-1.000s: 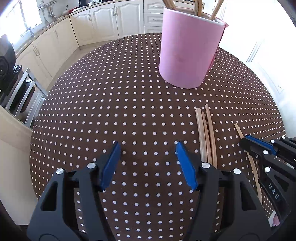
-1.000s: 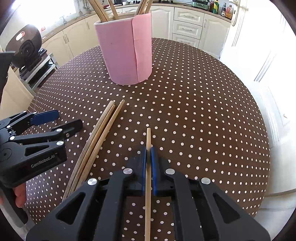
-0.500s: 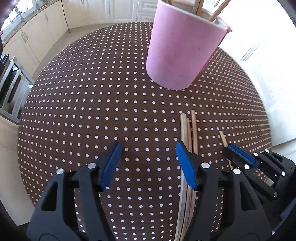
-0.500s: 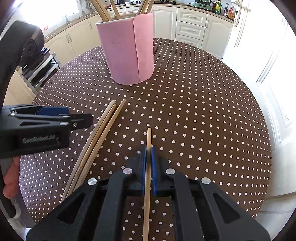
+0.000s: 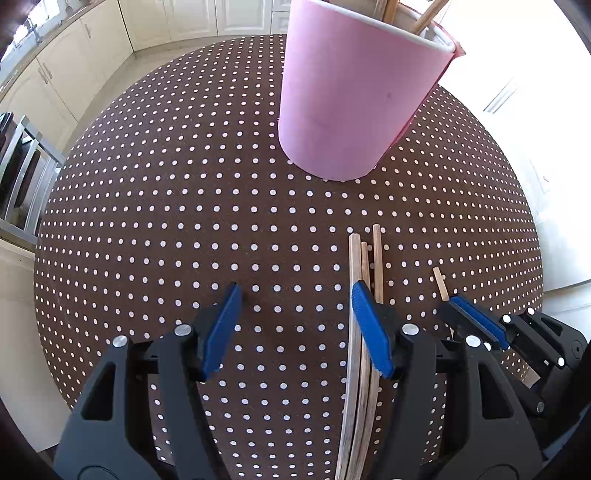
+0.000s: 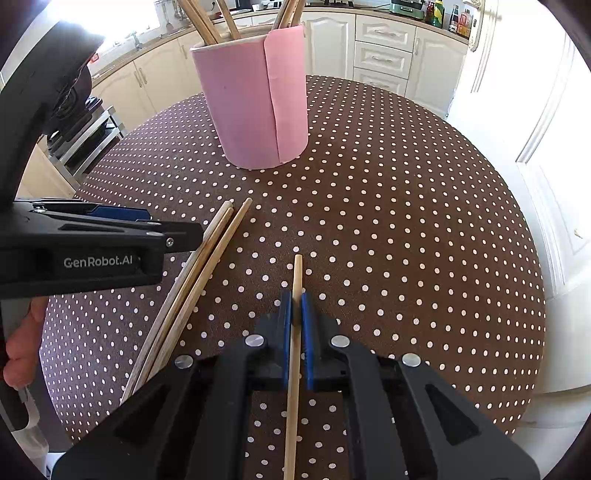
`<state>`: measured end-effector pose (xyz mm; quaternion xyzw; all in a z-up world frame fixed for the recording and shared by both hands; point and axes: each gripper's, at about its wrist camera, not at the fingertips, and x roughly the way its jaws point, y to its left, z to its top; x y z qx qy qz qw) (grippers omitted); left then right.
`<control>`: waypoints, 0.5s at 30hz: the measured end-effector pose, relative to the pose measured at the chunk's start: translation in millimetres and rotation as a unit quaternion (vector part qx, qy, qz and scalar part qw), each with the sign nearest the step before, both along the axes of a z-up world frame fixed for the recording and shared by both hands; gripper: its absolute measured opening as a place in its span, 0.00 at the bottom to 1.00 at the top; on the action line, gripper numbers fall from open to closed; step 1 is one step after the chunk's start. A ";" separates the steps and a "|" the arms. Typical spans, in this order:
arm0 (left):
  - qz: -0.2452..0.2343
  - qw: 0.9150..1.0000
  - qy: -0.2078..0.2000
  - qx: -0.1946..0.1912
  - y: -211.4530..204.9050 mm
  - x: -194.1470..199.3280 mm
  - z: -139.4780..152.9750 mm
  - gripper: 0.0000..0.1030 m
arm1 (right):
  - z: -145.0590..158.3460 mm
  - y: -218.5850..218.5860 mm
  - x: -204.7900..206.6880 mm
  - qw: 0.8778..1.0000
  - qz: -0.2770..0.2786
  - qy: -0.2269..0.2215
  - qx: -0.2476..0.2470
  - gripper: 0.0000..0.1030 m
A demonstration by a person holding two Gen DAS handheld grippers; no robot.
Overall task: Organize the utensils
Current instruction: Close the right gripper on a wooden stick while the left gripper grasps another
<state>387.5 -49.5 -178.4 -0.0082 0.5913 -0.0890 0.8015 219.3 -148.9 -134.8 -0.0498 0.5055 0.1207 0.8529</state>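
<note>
Right claw (image 6: 295,314) clamped tight on a single wooden chopstick (image 6: 294,354), tip poking forward just past the blue pads (image 6: 307,332). Left claw (image 5: 295,325) spread wide apart, gripping nothing, right pad (image 5: 369,332) sitting over a bundle of three chopsticks (image 5: 364,266) lying flat on the dotted brown worktop (image 5: 184,206). Same bundle (image 6: 207,266) seen from the right wrist, just beside the left claw's black body (image 6: 92,254). Farther out, upright on the worktop: pink holder (image 6: 255,110), several sticks (image 6: 207,22) already standing inside. Beyond, cream kitchen cabinets (image 6: 384,48).
</note>
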 end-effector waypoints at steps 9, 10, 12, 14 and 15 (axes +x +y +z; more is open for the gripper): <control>-0.020 1.000 0.001 0.019 -34.1 -9.3 -5.1 0.60 | 0.0 0.7 0.1 1.000 0.000 -0.001 0.000 0.04; -0.019 1.000 0.002 0.020 -37.5 -8.2 -6.2 0.60 | -0.1 0.6 0.3 1.000 0.000 -0.001 0.000 0.04; -0.021 0.999 0.007 0.023 -40.9 -12.6 -7.6 0.60 | 0.0 1.4 -0.1 1.000 -0.001 -0.001 -0.001 0.04; -0.024 0.999 0.017 0.040 -48.4 -14.8 -10.7 0.60 | 0.0 2.5 -0.4 1.000 -0.001 -0.001 -0.004 0.04; -0.024 0.998 0.017 0.047 -52.2 -15.0 -11.9 0.60 | -0.2 2.4 -0.7 1.000 -0.001 -0.001 -0.004 0.04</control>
